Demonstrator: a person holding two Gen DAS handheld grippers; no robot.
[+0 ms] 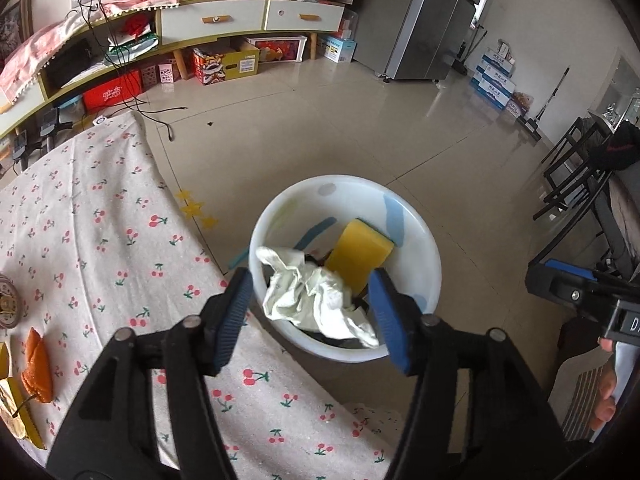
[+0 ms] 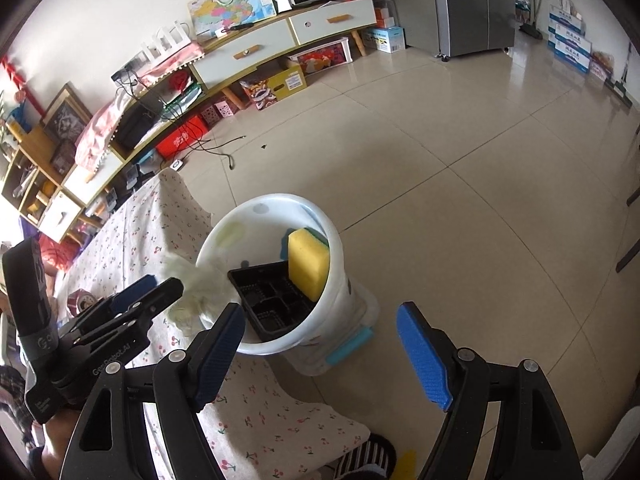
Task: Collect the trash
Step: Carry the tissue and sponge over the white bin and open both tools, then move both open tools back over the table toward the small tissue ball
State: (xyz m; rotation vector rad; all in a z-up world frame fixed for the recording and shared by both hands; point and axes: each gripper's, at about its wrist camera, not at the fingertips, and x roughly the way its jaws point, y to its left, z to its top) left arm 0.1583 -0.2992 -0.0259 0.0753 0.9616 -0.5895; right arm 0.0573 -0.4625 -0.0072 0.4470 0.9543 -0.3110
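A white bin (image 1: pixel 424 248) stands on the floor against the table's edge. Inside it are a yellow sponge (image 1: pixel 362 256) and a black plastic tray (image 2: pixel 268 300). A crumpled pale paper towel (image 1: pixel 312 300) hangs over the bin's near rim, between the spread fingers of my left gripper (image 1: pixel 310 280). The pads do not press on it, so the gripper is open. In the right wrist view the towel (image 2: pixel 192 292) looks blurred beside the left gripper's tips (image 2: pixel 160 288). My right gripper (image 2: pixel 320 312) is open over the bin's near side, with nothing held.
The table wears a cherry-print cloth (image 1: pixel 100 220). On it lie an orange peel (image 1: pixel 38 364), a yellow wrapper (image 1: pixel 16 408) and a round tin (image 2: pixel 80 300). A low cabinet (image 1: pixel 224 20), a fridge (image 1: pixel 432 20), a floor cable (image 1: pixel 160 116) and dark chairs (image 1: pixel 576 168) surround the tiled floor.
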